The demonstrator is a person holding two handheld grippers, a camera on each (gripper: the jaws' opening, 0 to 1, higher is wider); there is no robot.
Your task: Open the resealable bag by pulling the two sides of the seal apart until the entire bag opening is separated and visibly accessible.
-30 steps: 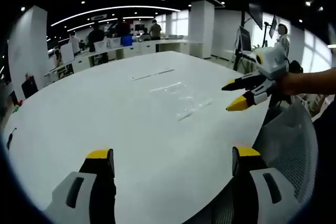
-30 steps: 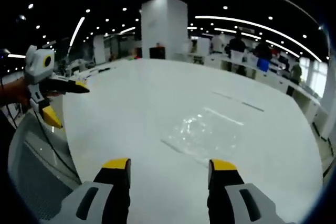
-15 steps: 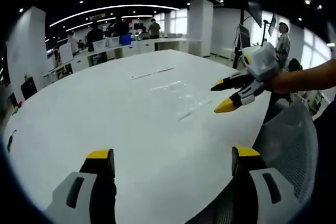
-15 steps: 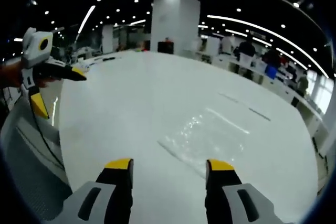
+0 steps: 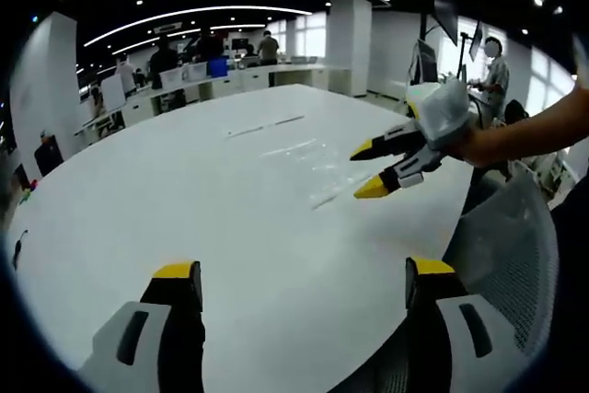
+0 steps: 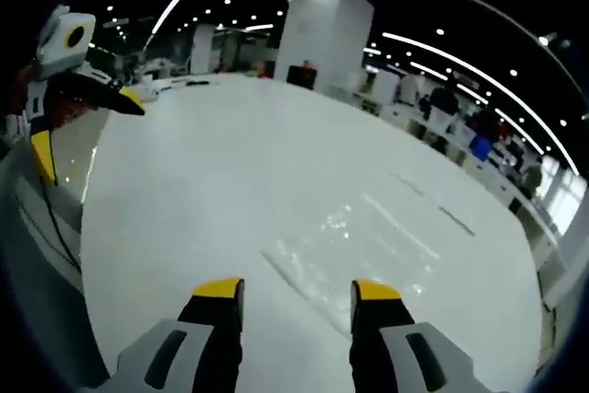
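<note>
Clear resealable bag [image 6: 354, 250] lying flat on a bare white table [image 5: 184, 200], no legible print, right gripper [image 6: 296, 288] hovering just before it with jaws spread, left gripper [image 5: 299, 271] wide apart near the table edge, open-plan office with ceiling light strips [image 5: 198, 14] behind.

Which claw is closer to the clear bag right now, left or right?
Right. The right claw hangs open just short of the clear bag's near edge, not touching it. The left claw is open too, farther back over bare white table, the bag well ahead.
</note>
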